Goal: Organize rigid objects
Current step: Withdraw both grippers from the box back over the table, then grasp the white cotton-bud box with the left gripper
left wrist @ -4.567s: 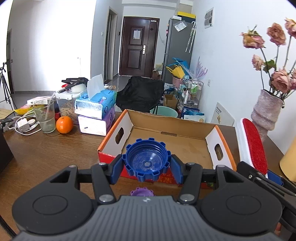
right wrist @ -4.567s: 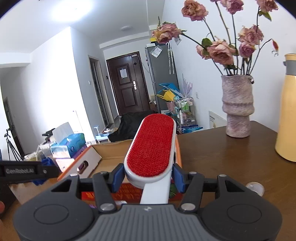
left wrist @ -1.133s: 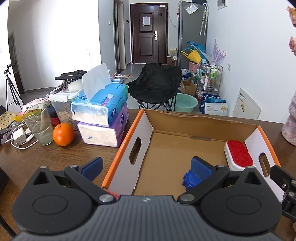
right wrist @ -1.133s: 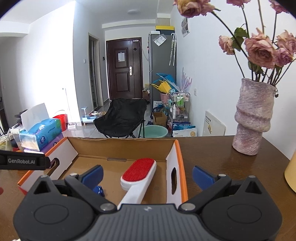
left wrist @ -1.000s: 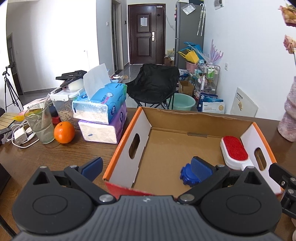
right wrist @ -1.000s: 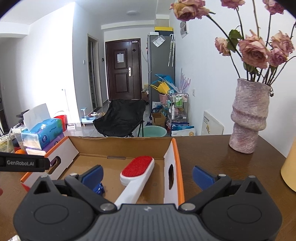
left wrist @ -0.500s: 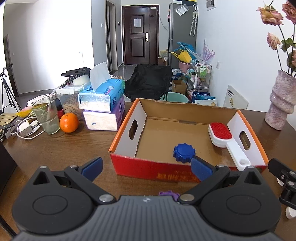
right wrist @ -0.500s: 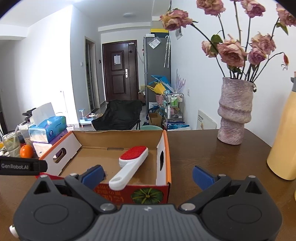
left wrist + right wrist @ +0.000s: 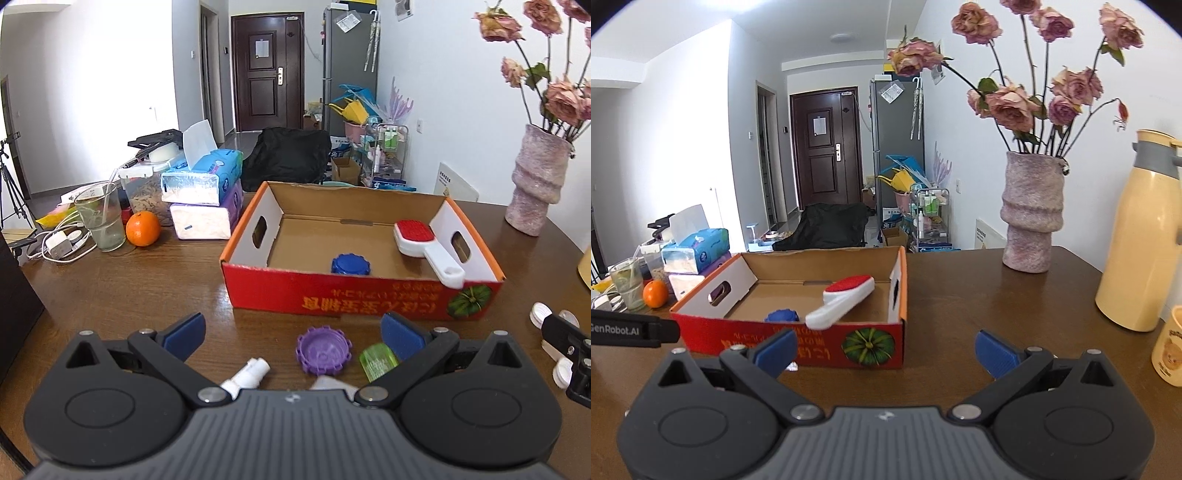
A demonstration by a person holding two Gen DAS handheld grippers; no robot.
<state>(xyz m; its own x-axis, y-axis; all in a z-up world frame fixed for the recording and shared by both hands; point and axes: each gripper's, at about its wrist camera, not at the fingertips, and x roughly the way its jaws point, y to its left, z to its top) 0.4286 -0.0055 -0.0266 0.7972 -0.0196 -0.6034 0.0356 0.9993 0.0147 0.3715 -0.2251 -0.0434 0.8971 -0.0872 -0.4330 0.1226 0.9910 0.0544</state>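
The red cardboard box holds a blue ridged cap and a red-and-white lint brush propped on its right wall. In front of the box on the table lie a purple ridged cap, a small green cap and a white tube. My left gripper is open just above these, holding nothing. My right gripper is open and empty over the table, right of the box front. White caps lie at the right.
Tissue packs, an orange, a glass with a straw and chargers sit left of the box. A pink vase with roses, a cream thermos and a mug stand at the right.
Both grippers let go of the blue cap and the brush inside the box, then pulled back toward me. Small caps in front of the box have come into the left wrist view.
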